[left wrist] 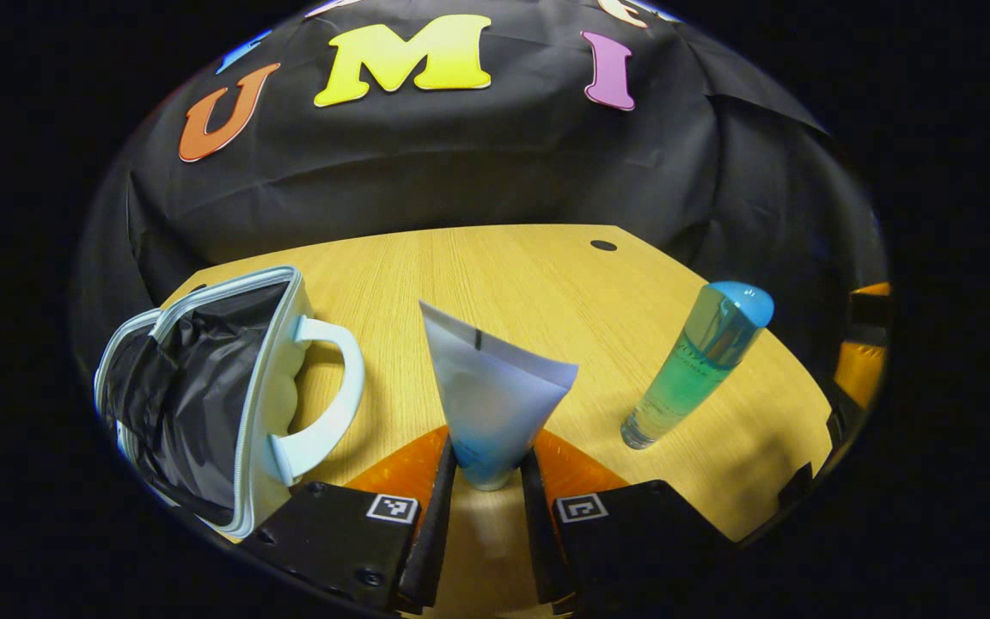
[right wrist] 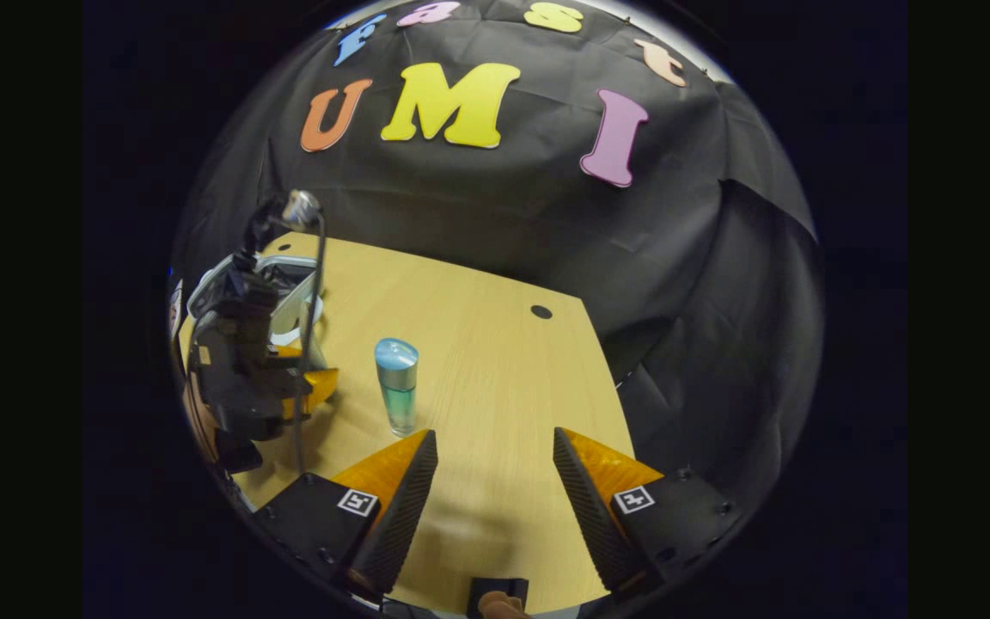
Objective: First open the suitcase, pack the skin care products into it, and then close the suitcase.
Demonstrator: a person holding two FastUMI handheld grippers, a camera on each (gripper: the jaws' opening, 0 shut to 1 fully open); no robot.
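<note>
Left gripper (left wrist: 488, 468) fingers pinch the cap end of a white tube (left wrist: 495, 387) above the tabletop (left wrist: 529, 275), open suitcase (left wrist: 220, 395) just to its left, green bottle (left wrist: 697, 365) standing to its right; right gripper (right wrist: 495, 481) fingers wide, holding nothing, bottle beyond them.

Left tongs (left wrist: 488, 481) clamped closed; right tongs (right wrist: 495, 490) spread apart

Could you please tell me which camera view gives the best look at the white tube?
The left gripper view does: the white tube stands upright on the table, between the left tool's fingers, its crimped end up. In the right gripper view, the left tool stands in front of where the tube would be, so I cannot make it out.
</note>
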